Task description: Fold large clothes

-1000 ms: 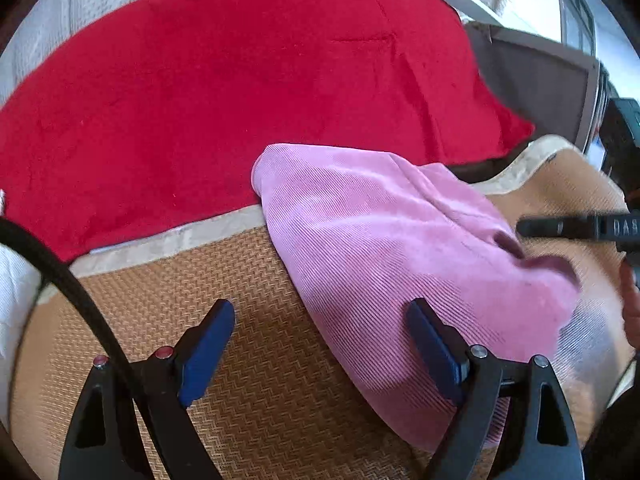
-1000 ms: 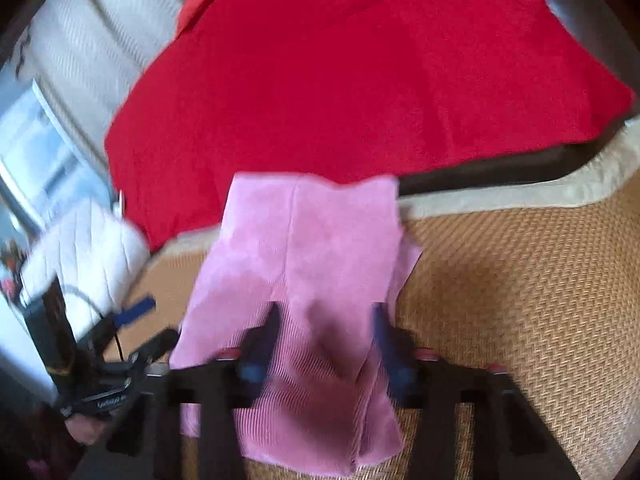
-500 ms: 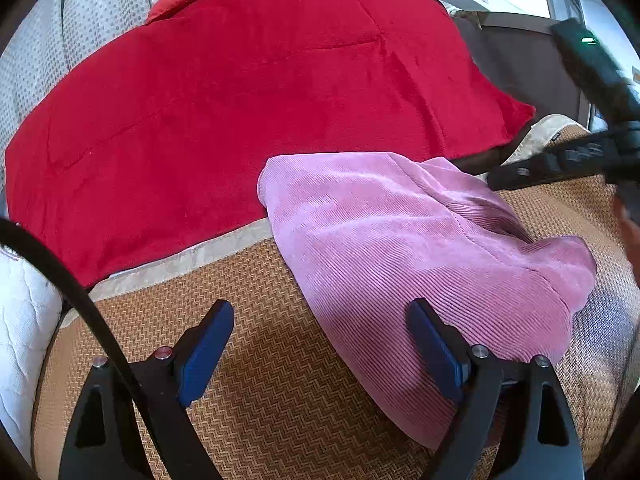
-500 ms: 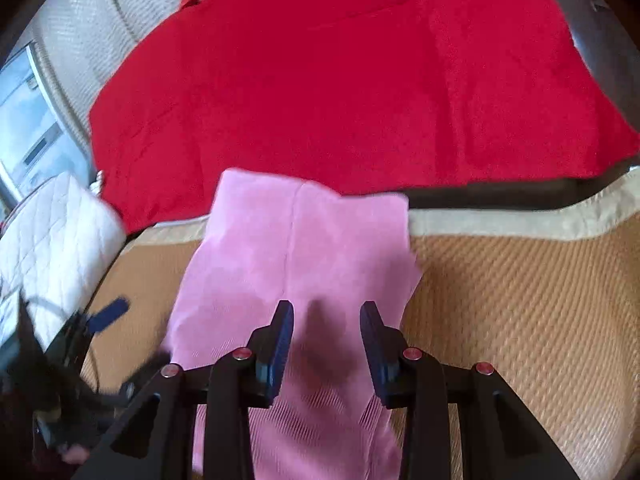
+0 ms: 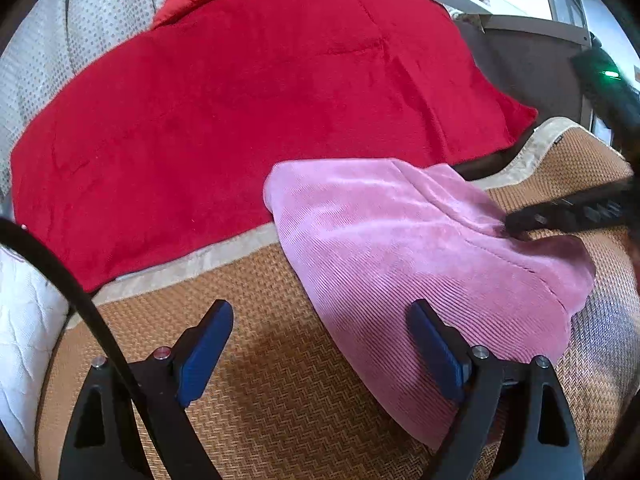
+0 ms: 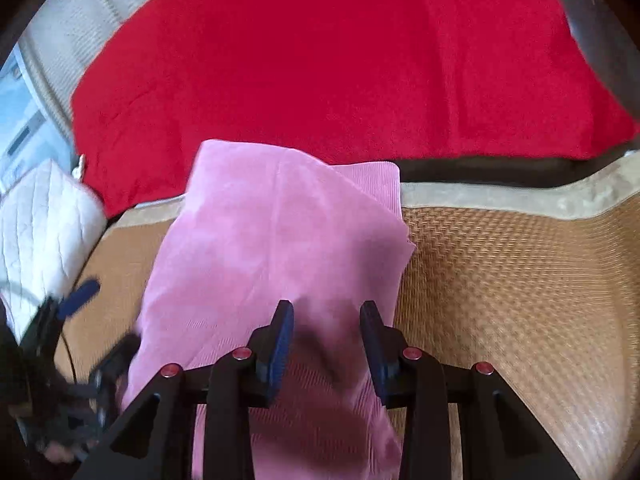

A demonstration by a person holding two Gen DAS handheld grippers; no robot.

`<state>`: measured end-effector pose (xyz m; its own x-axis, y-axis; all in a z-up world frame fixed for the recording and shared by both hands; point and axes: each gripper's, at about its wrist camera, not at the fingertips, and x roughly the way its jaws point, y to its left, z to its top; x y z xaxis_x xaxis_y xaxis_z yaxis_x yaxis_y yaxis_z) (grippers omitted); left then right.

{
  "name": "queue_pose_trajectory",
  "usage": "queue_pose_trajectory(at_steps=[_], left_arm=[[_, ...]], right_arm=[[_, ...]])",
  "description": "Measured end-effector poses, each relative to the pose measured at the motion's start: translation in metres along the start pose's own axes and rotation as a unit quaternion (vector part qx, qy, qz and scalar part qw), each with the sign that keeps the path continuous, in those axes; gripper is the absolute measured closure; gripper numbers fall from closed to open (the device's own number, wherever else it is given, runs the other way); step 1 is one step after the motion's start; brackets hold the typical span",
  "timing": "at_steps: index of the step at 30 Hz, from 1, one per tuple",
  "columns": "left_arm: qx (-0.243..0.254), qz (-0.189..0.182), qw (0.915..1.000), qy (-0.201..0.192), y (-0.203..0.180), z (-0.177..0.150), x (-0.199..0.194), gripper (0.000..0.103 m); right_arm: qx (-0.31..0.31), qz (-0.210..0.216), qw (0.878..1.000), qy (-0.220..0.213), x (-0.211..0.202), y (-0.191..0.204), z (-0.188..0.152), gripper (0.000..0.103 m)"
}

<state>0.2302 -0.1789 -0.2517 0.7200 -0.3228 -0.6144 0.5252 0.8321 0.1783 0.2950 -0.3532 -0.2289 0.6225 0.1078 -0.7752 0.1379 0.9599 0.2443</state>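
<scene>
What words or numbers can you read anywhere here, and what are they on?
Nothing can be read.
Right gripper: raised marks on its side, too blurred to read.
Pink garment, red blanket, woven mat: no writing or labels show.

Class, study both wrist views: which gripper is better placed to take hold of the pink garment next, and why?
Right. The right gripper is open directly over the pink garment; the left gripper mostly spans bare woven mat beside the garment's edge.
</scene>
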Motion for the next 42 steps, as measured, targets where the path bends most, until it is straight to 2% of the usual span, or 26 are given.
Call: queue_pose_trajectory(at_steps=[3, 5, 6, 7, 8, 9, 11, 13, 16, 20, 25, 31, 42], left_arm=[[-0.019, -0.013, 0.9994, -0.025, 0.005, 0.002, -0.018, 0.013], [-0.025, -0.030, 0.9989, -0.027, 0.006, 0.003, -0.024, 0.013], [-0.015, -0.036, 0.9992, -0.012, 0.003, 0.000, -0.020, 0.013], [0.010, -0.045, 0.9987, 0.023, -0.006, -0.005, -0.008, 0.013], [0.029, -0.039, 0.9978, 0.044, -0.015, -0.010, 0.000, 0.013], [0.034, -0.026, 0.9984, 0.038, -0.018, -0.014, 0.001, 0.013], [0.022, -0.027, 0.9990, 0.027, -0.013, -0.010, -0.006, 0.013], [0.005, -0.037, 0.9992, 0.016, -0.004, -0.009, -0.011, 0.013], [-0.006, -0.030, 0.9995, 0.009, 0.002, -0.011, -0.012, 0.013], [-0.007, -0.020, 0.9996, -0.017, 0.003, -0.010, -0.021, 0.013], [-0.022, -0.021, 0.9983, -0.050, 0.008, -0.003, -0.031, 0.013], [-0.022, -0.018, 0.9984, -0.049, 0.008, 0.000, -0.027, 0.013], [-0.036, -0.030, 0.9975, -0.052, 0.005, 0.009, -0.025, 0.013]], right_arm=[[-0.020, 0.006, 1.000, -0.011, -0.021, 0.012, -0.014, 0.065], [-0.027, 0.002, 1.000, 0.002, -0.020, 0.017, -0.024, 0.065], [-0.029, -0.003, 0.999, 0.014, -0.013, 0.017, -0.033, 0.065], [-0.031, -0.008, 0.999, 0.025, -0.005, 0.015, -0.041, 0.065], [-0.035, -0.021, 0.999, 0.030, 0.004, 0.018, -0.046, 0.065], [-0.050, -0.039, 0.998, 0.023, 0.005, 0.024, -0.048, 0.064], [-0.074, -0.062, 0.995, 0.016, 0.000, 0.036, -0.045, 0.064], [-0.072, -0.080, 0.994, -0.002, -0.010, 0.041, -0.043, 0.064], [-0.076, -0.112, 0.990, -0.026, -0.026, 0.046, -0.044, 0.064], [-0.101, -0.171, 0.978, -0.063, -0.042, 0.059, -0.045, 0.064], [-0.106, -0.207, 0.969, -0.087, -0.064, 0.059, -0.050, 0.064], [-0.115, -0.222, 0.964, -0.093, -0.065, 0.061, -0.048, 0.064], [-0.119, -0.221, 0.964, -0.085, -0.055, 0.056, -0.045, 0.064]])
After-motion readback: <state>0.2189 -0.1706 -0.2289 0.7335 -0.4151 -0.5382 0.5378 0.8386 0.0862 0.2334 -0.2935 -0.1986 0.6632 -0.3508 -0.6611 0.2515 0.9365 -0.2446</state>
